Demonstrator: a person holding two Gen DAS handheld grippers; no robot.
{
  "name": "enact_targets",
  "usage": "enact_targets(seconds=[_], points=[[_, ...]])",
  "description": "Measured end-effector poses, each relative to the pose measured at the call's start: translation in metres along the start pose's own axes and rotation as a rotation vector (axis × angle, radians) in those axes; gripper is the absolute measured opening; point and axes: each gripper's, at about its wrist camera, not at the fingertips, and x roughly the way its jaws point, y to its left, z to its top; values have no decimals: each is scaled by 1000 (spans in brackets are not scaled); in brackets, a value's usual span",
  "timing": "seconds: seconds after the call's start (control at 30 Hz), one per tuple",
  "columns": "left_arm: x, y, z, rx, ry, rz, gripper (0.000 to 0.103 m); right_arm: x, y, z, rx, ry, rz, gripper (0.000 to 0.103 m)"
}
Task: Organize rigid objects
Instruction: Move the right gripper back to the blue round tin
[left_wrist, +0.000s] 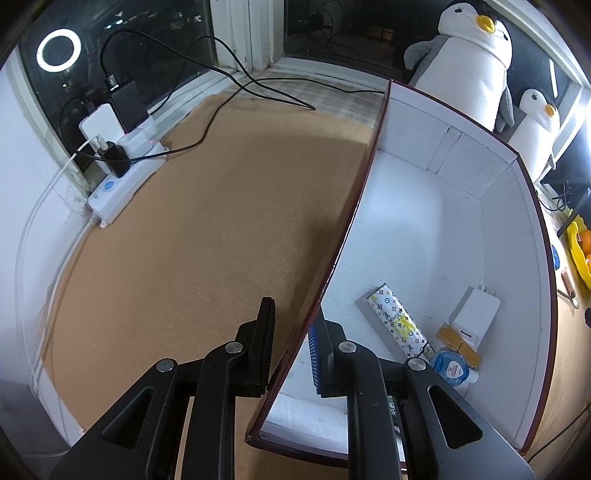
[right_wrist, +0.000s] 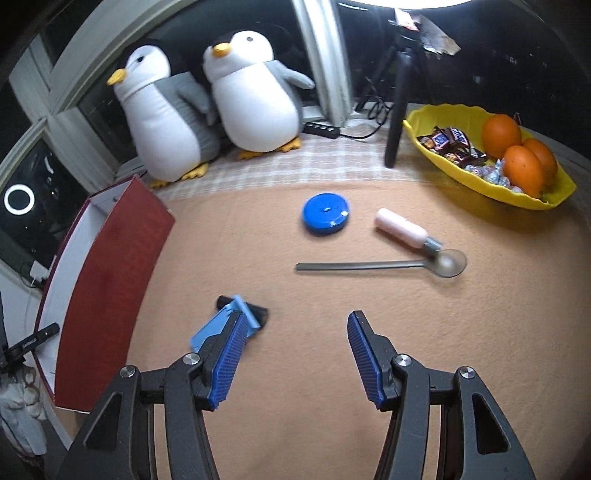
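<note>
Fingers of the left gripper (left_wrist: 291, 339) are clamped on the near side wall of the box (left_wrist: 517, 236), one pad outside, one inside, gripper angled steeply down. Left wrist view, inside the box, all in the near right corner: one patterned tube-shaped pack (left_wrist: 400, 325), one white charger (left_wrist: 474, 317), one yellow block (left_wrist: 458, 343), one small clear bottle with a blue label (left_wrist: 452, 367). One power strip (left_wrist: 125, 177) with several plugs sits on the tan mat (left_wrist: 184, 240) by the window.

Right wrist view: right gripper (right_wrist: 295, 354) stands about half open, nothing between the pads, tilted down over the mat. Light-blue and black utility knife (right_wrist: 236, 314) lies just beside its left finger (right_wrist: 225, 362); contact unclear. Further out: one blue round case (right_wrist: 325, 214), one pink-handled tool (right_wrist: 402, 227), one spoon (right_wrist: 380, 264). Two plush penguins (right_wrist: 255, 96), one yellow bowl (right_wrist: 517, 195) holding three oranges (right_wrist: 524, 166) and wrapped sweets.
</note>
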Motion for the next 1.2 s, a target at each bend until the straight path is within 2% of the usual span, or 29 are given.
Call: enact_targets(seconds=[0.3,0.6,1.2], points=[[1,-5,2,-4,11,30,15,28,-5,36,-49,-3,-34,52],[2,-8,3,-10,22,56,17,70,-2,64,-103,37,-65,52],[4,-10,6,-10,33,76,18,120,6,86,-190,126,-116,52]])
